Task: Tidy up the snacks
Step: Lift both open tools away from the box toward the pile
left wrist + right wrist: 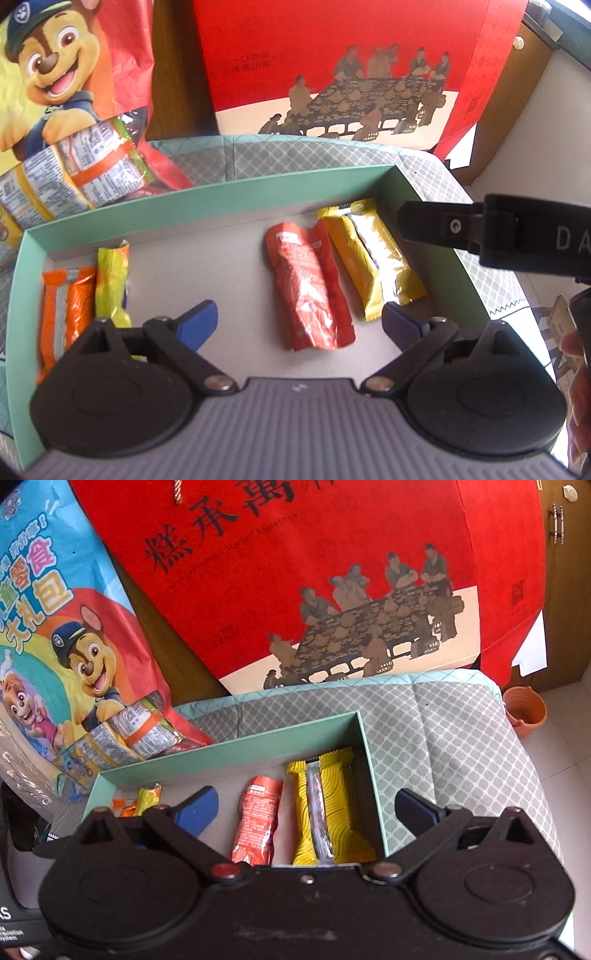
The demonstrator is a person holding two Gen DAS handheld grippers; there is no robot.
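1. The left gripper (300, 317) hangs released over the mint tray (207, 208), holding nothing; the right gripper (306, 812) is likewise spread and empty at the tray's right end.
2. Judged next: fetch another snack from the cartoon gift bag (70, 635). Approach low, pinch 1 packet across its middle, lift clear of the tray wall.
3. Tray, left to right: orange packet (64, 317) touching a yellow-green packet (110, 284); bare floor; red packet (310, 291) beside a yellow bar (373, 258).
4. The gift bag spills printed packets (85, 173) just behind the tray's left corner.
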